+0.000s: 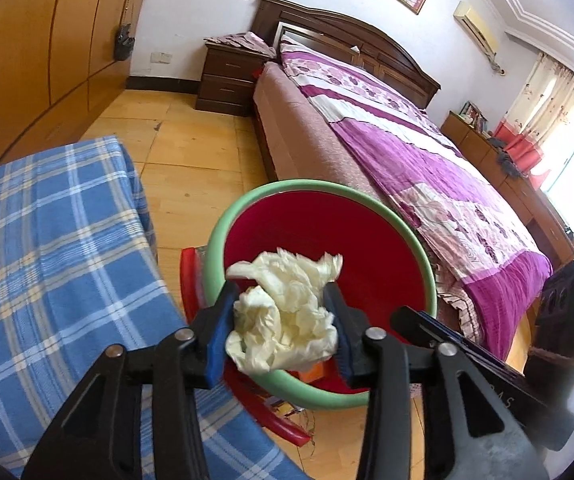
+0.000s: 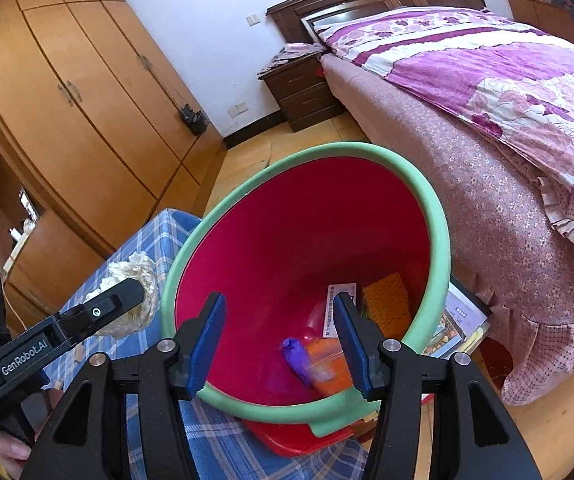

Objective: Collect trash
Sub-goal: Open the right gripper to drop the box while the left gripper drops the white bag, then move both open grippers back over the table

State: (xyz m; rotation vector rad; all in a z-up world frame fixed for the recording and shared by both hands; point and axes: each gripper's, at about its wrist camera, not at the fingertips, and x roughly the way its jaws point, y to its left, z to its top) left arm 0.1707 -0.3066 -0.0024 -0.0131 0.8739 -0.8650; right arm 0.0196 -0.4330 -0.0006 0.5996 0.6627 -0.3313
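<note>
Crumpled paper wad between the left gripper's fingers, over the mouth of the red bin.

The left gripper (image 1: 283,316) has its blue pads partly apart with a cream crumpled paper wad (image 1: 287,312) filling the gap and touching both pads; whether they press on it cannot be told. The wad hangs above the near side of the red bin (image 2: 287,240), inside its green rim (image 2: 439,216). The right gripper (image 2: 279,340) stands just beside it, pads apart over the bin's near rim with nothing between them. At the bin's bottom lie an orange packet (image 2: 327,364), a purple scrap (image 2: 296,354) and a printed card (image 2: 341,300). A blue plaid cloth (image 1: 47,240) lies to the left, a bed (image 1: 427,160) to the right.
</note>
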